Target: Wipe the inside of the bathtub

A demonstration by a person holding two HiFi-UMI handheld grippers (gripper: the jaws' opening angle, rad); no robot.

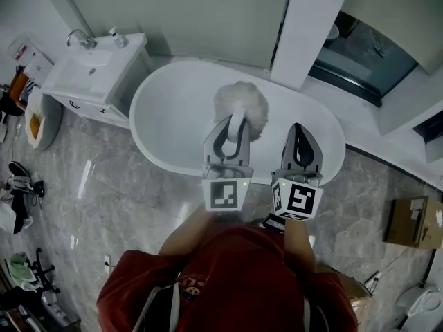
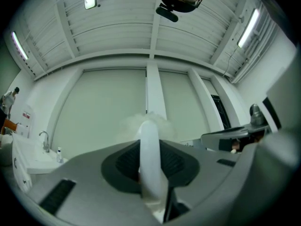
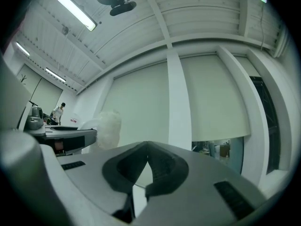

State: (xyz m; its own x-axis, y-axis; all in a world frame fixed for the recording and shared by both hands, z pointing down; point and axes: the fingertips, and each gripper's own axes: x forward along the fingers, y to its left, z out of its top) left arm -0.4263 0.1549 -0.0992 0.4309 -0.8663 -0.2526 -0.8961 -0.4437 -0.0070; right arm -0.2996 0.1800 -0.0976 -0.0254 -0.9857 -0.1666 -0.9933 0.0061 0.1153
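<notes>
Head view: you stand at the near rim of the white bathtub [image 1: 163,126], both grippers reaching out over it.

- Left gripper [image 1: 232,131]: jaws clamped on the white handle [image 2: 150,159] of a fluffy white duster [image 1: 241,101]. The handle runs straight out along the jaws, so the head leads and you get reach toward the far wall of the tub.
- Duster head: it hangs over the tub's middle. Left gripper view shows it against the wall behind, so I judge it raised, not yet on the enamel. Contact cannot be confirmed.
- Right gripper [image 1: 299,135]: jaws together at the tips with nothing between them. It is parked just beside the left one, over the near rim, out of the sweep.

Surroundings:
- A washbasin cabinet [image 1: 97,71] stands close to the tub's left end, with a faucet [image 1: 82,40] and a small bottle [image 1: 118,39] on top. Mind them on wide strokes that way.
- A white column [image 1: 308,26] rises behind the far rim and could block the handle if you lift.
- A cardboard box [image 1: 412,221] sits on the floor, well apart at the right.
</notes>
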